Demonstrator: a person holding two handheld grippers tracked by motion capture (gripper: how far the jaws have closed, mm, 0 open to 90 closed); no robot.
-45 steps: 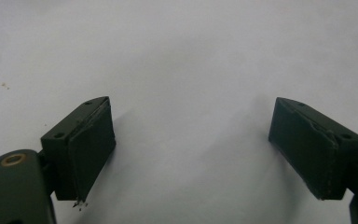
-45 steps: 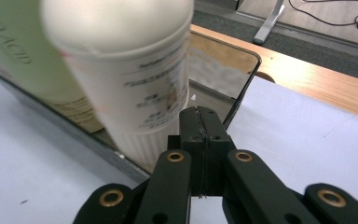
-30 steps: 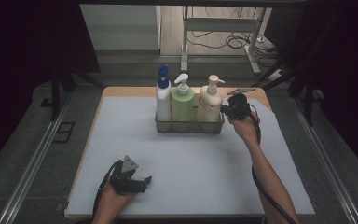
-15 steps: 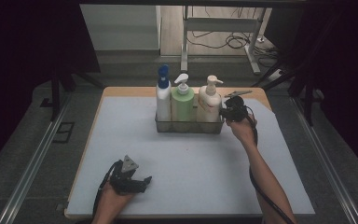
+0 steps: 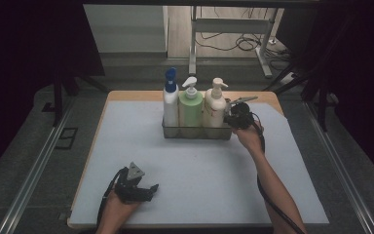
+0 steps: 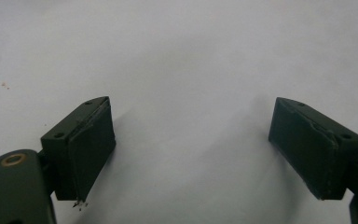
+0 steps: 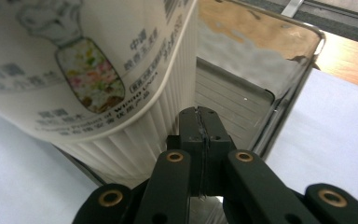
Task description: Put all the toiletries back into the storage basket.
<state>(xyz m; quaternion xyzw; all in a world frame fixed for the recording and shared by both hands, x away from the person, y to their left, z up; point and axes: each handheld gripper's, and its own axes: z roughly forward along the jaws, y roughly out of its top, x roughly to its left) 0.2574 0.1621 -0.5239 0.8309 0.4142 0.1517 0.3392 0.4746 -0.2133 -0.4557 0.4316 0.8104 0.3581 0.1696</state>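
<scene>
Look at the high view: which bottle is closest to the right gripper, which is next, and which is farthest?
1. Cream pump bottle, right beside the right gripper, at the rack's right end.
2. Green pump bottle, in the middle.
3. Blue-capped bottle, at the left end.

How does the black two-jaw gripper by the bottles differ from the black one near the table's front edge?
The right gripper has its jaws pressed shut, up beside the cream pump bottle in the clear tray. The left gripper has its jaws spread wide, with nothing but the pale table mat between them. Both are black and hand-held.
</scene>
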